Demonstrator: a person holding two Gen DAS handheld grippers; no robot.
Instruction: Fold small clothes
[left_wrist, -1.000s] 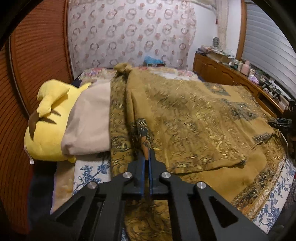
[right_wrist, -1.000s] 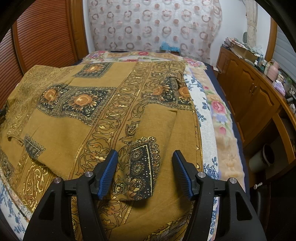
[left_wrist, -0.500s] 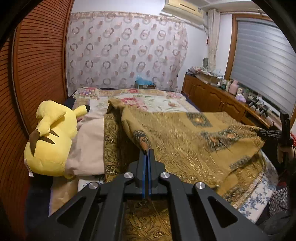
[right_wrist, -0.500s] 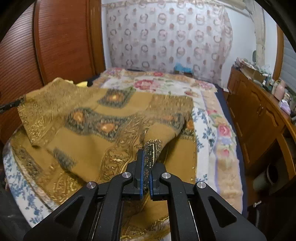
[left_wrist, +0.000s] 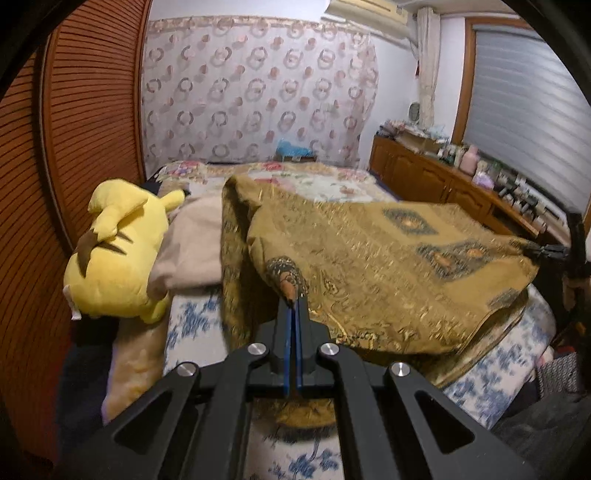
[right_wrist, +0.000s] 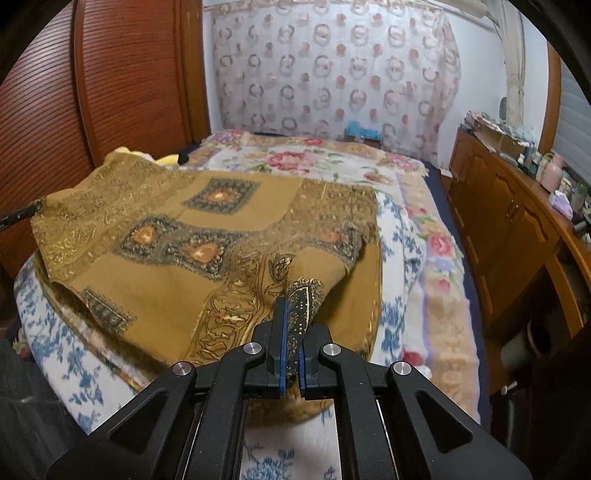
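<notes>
Cloth (left_wrist: 388, 273), an ochre patterned garment, hangs lifted over the bed (right_wrist: 406, 236), stretched between two pinched corners with its lower layers draped on the bedding. The left gripper (left_wrist: 291, 306) has its fingers pressed together on a dark-printed corner at 6 o'clock in the left view; the right gripper (right_wrist: 293, 317) pinches another printed corner at 6 o'clock in its own view.

Judged from this, the main risk is a slip: each grip takes only a small tip of fabric, so a sharp pull or uneven lift could tear a corner free and collapse the fold. Unequal tension might also skew the edge, leaving a crooked crease. The raised layer could drag the lower layers along and bunch them. At 9 o'clock in the left view, the plush (left_wrist: 118, 254) and pillow (left_wrist: 192, 247) lie just beside the cloth and could snag it.
</notes>
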